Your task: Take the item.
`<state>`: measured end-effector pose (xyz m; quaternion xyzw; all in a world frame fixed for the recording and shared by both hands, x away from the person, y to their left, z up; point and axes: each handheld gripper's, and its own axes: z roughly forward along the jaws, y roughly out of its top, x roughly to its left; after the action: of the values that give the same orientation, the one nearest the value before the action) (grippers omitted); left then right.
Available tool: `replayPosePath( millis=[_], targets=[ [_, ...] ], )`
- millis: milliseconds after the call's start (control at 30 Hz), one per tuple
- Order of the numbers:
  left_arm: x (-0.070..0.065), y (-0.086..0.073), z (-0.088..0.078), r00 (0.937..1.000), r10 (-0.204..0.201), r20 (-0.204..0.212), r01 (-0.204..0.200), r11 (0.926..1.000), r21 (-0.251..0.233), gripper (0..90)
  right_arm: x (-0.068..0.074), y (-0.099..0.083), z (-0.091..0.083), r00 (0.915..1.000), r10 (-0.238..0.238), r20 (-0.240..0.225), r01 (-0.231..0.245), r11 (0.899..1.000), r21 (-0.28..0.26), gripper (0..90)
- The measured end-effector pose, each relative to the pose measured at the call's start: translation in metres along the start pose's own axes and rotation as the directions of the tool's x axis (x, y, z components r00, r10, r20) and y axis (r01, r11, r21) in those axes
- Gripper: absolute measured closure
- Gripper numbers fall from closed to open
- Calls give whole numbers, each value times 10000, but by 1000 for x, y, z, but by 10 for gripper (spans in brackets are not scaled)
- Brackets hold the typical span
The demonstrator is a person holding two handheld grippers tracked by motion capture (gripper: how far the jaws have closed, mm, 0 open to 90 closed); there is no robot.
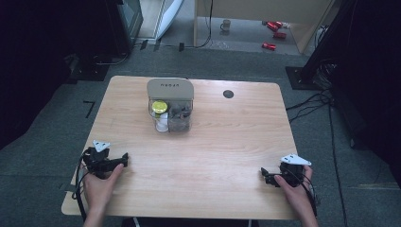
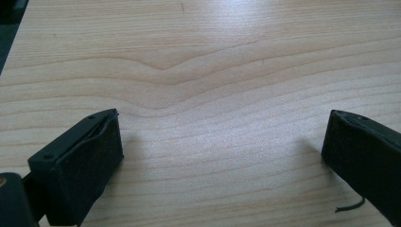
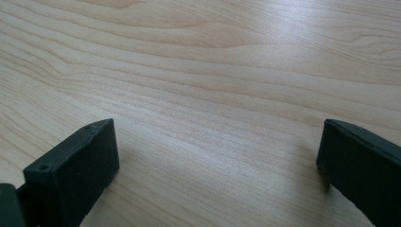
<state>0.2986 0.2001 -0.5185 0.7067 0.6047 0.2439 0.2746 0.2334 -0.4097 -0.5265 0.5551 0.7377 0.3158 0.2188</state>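
Wooden table [image 1: 227,156] seen from above, w/ person's forearms entering at bottom edge. Left hand [image 1: 100,182] holds left gripper [image 1: 124,161] at near-left corner of tabletop, jaws pointing right toward table centre; grey three-cornered plate on top of it. Right hand [image 1: 297,185] holds right gripper [image 1: 265,174] at near-right corner, jaws pointing left, also w/ grey plate on top; the two grippers well apart, on opposite sides. Left gripper view: left gripper [image 2: 222,142] w/ both black jaws spread wide, bare wood grain btwn them, nothing pinched; a short dark thread curls off the jaw at the picture's right. Right gripper view: right gripper [image 3: 217,146] likewise spread wide over bare wood, nothing btwn the jaws. Far-centre of table: clear plastic container [image 1: 170,106] w/ beige lid raised at the back, standing upright, well apart from both grippers. Inside, left compartment: yellow-green round item [image 1: 160,106] above smth white; right compartment: dark, greyish contents [image 1: 179,116], too small to identify. Small dark round disc [image 1: 228,93] set in tabletop right of container, near far edge. On floor beyond table: a mug [image 1: 226,24] and several red items [image 1: 274,33], at foot of a light wooden panel.
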Motion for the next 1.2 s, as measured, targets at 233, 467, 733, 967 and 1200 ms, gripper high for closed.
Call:
replayPosePath(
  millis=[233,467,733,967,1200],
  targets=[
    [-1,1,1,9982,-442,-413,442,9990,8,0,0,0,0,10000,-2,4,2,10000,1,0],
    [1,13,-8,9973,-663,-315,652,9973,-330,114,0,0,0,10000,-1,2,1,10000,2,0],
    [-9,55,-23,9979,-579,282,608,9914,-1162,112,0,0,0,10000,1,2,-1,10000,8,0],
    [-12,93,-25,9961,-590,648,686,9852,-1569,123,1,0,0,9997,180,169,-180,9998,-7,0],
    [-14,116,-23,9962,-495,720,614,9828,-1743,134,1,0,1,9997,194,173,-194,9998,-23,0]
  ],
)
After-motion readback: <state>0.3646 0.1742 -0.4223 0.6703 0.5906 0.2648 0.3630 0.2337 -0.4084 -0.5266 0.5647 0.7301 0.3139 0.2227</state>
